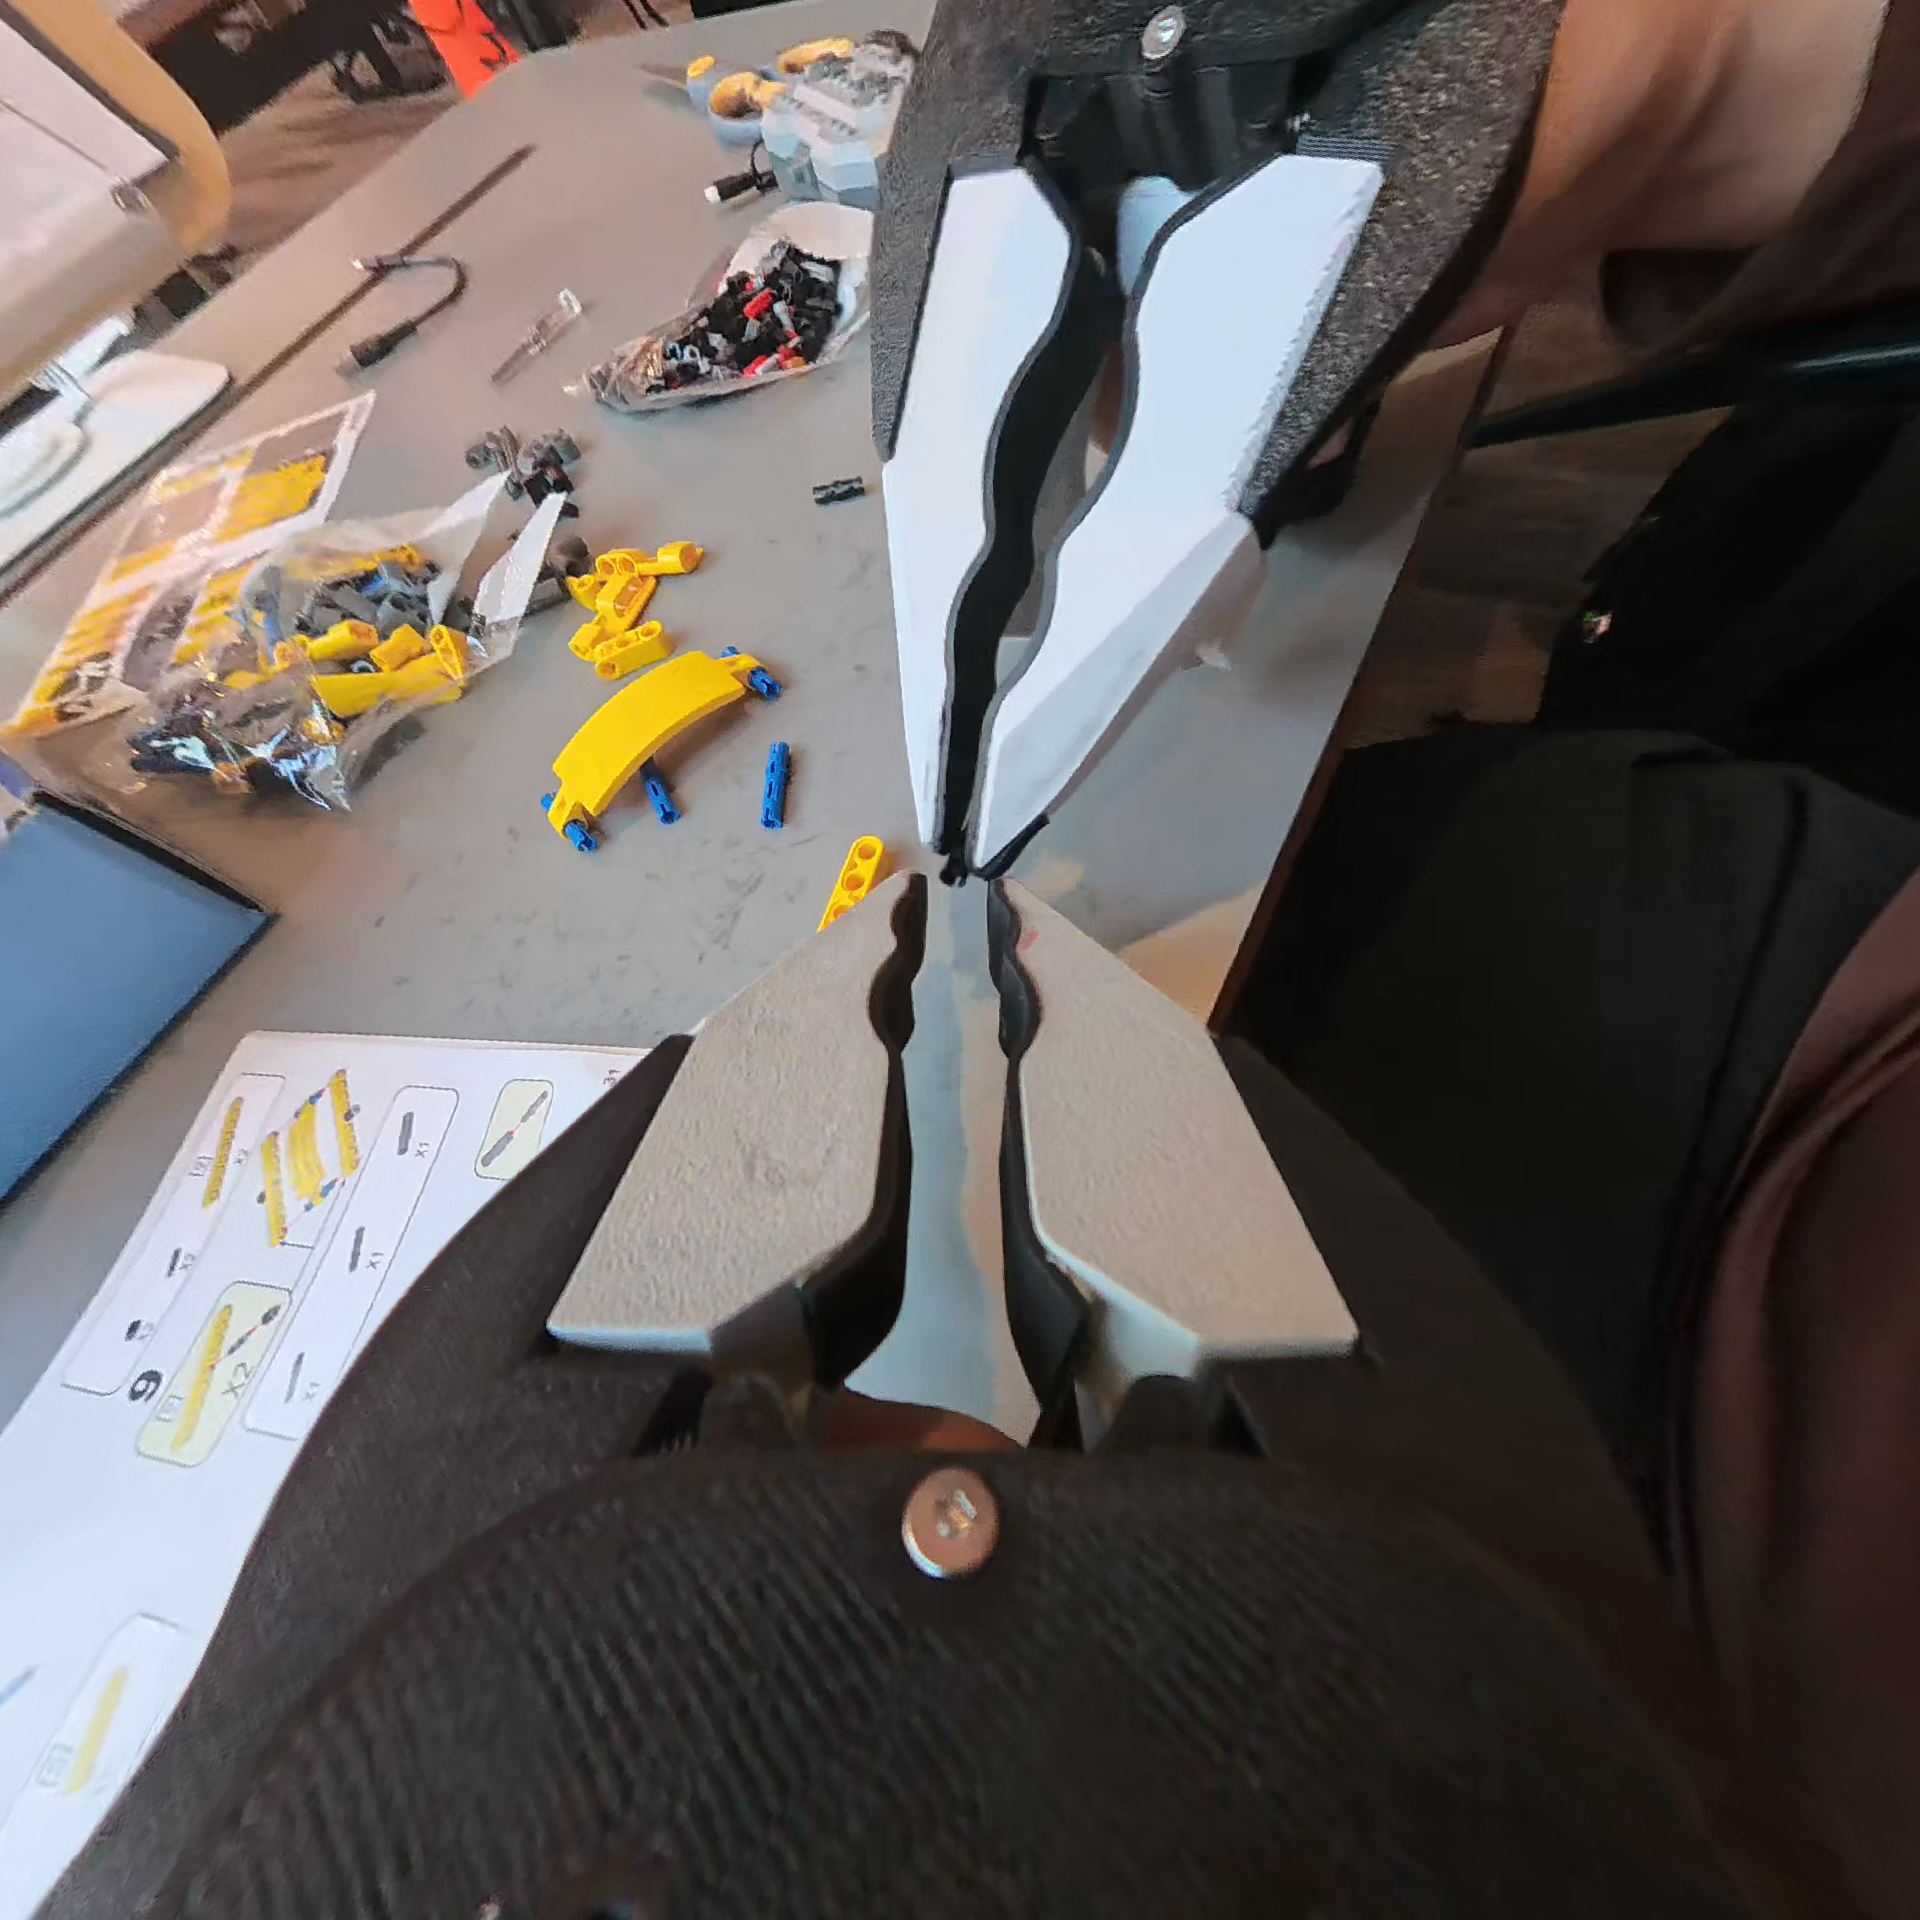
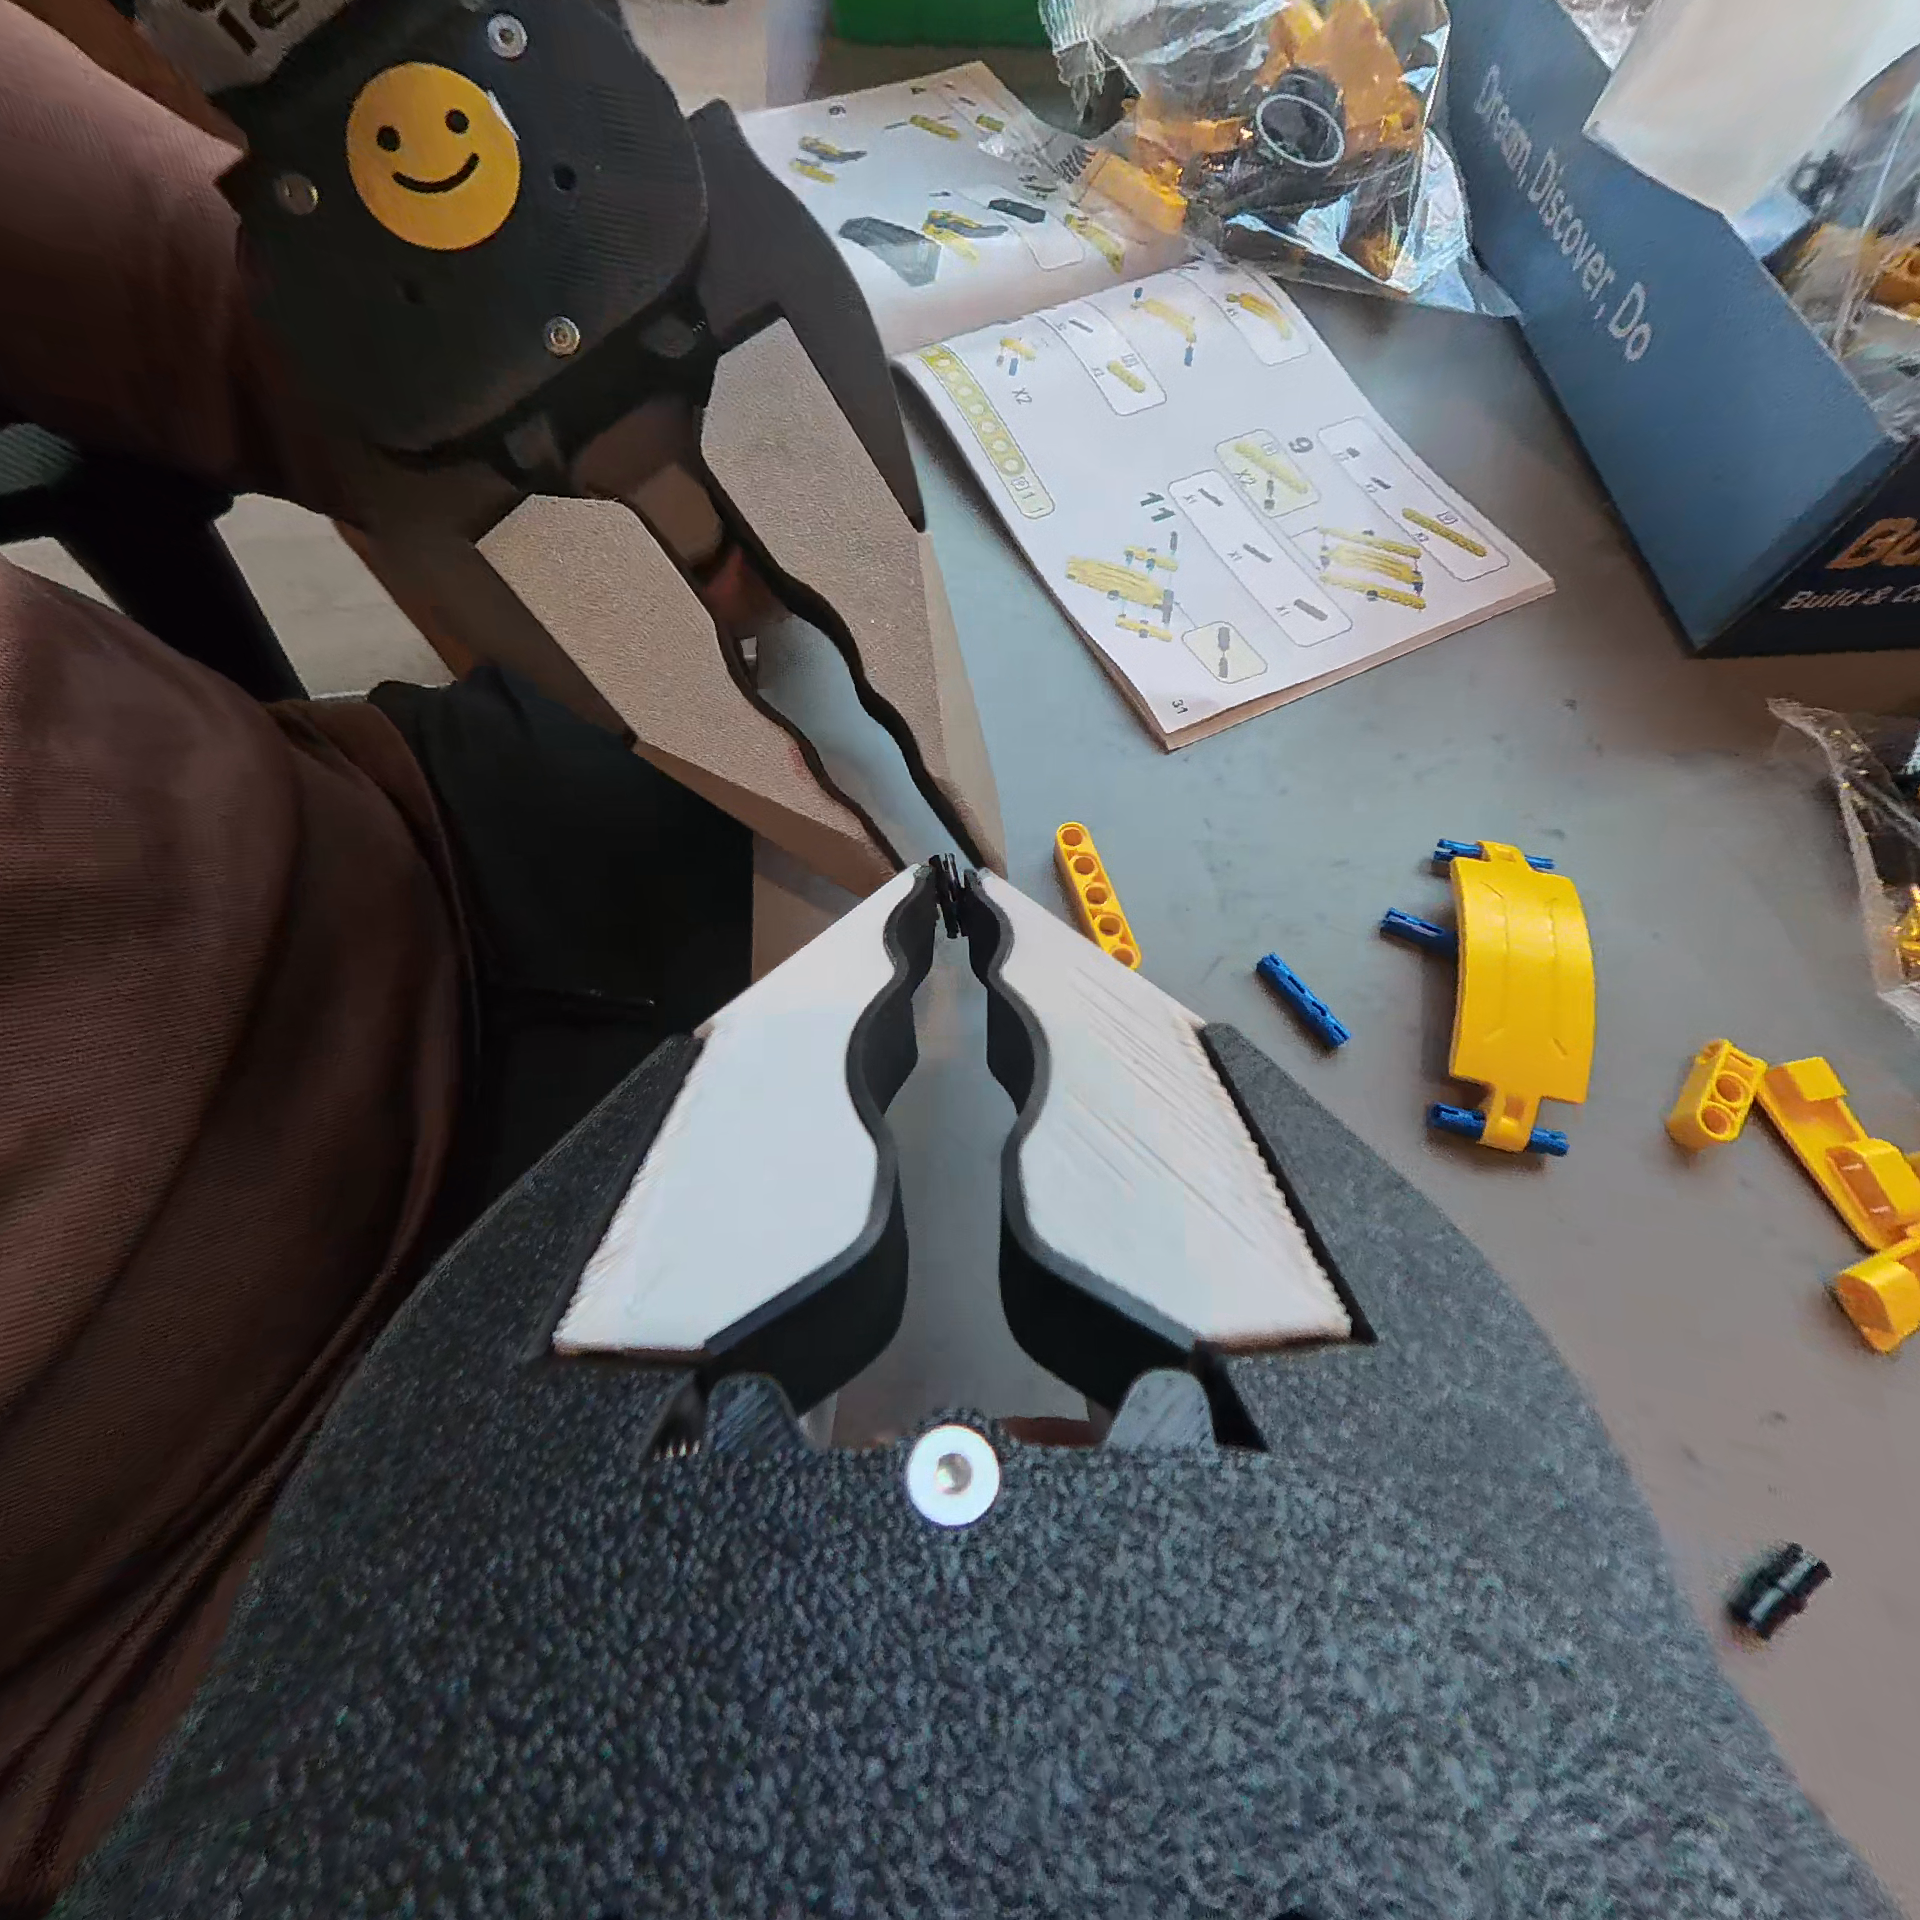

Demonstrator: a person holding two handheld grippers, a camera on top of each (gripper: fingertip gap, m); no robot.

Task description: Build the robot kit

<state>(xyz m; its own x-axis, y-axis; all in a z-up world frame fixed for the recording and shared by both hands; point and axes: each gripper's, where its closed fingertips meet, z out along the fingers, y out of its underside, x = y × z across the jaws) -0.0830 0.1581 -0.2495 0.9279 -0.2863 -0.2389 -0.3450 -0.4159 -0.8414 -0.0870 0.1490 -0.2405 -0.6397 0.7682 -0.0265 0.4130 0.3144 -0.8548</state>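
My right gripper (image 2: 948, 878), with white fingers, is shut on a small black pin (image 2: 948, 899) held at its very tips above the grey table (image 2: 1299, 790). My left gripper (image 1: 958, 885), with grey fingers, is open by a narrow gap with nothing between its tips. The two grippers meet tip to tip near the table's edge. In the left wrist view the right gripper (image 1: 954, 857) comes down from above with the black pin (image 1: 951, 871) just off my left tips. In the right wrist view the left gripper (image 2: 940, 860) reaches in from the upper left. A yellow holed beam (image 2: 1096, 894) lies just beside the tips.
A yellow curved panel with blue pins (image 2: 1517, 987), a loose blue pin (image 2: 1302, 1000), yellow connectors (image 2: 1829, 1153) and a loose black pin (image 2: 1779, 1600) lie on the table. An open instruction booklet (image 2: 1247, 520), a blue box (image 2: 1662, 364) and bags of parts (image 1: 291, 665) lie beyond. The table edge (image 1: 1299, 779) is close.
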